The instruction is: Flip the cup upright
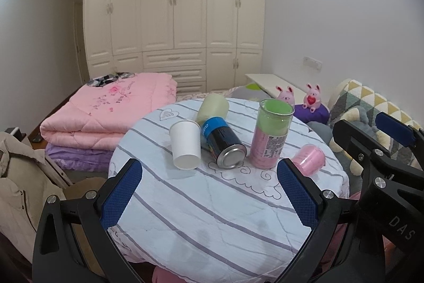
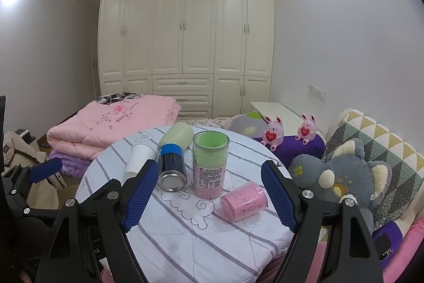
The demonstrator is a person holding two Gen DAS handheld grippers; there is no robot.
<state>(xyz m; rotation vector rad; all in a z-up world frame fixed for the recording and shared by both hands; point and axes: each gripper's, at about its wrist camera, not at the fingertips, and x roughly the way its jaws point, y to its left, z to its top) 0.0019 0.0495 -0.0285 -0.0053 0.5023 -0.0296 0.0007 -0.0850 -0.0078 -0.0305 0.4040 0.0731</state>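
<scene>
Three cups lie on their sides on the round table [image 1: 212,216] with its striped white cloth. A white paper cup [image 1: 185,145] [image 2: 137,158] points its base toward me. A pink cup [image 1: 308,158] [image 2: 243,200] rests at the right. A pale yellow-green cup [image 1: 213,108] [image 2: 176,137] lies at the back. My left gripper [image 1: 209,171] hovers open over the near part of the table, short of the paper cup. My right gripper [image 2: 210,169] is open too, and the pink cup sits just inside its right finger [image 2: 278,198].
A blue-and-black can [image 1: 222,142] lies on its side between the cups. A tall clear tumbler [image 1: 270,134], pink and green, stands upright beside it. Folded pink quilts [image 1: 106,113] lie left; plush toys [image 2: 344,177] and a cushion are right, with wardrobes behind.
</scene>
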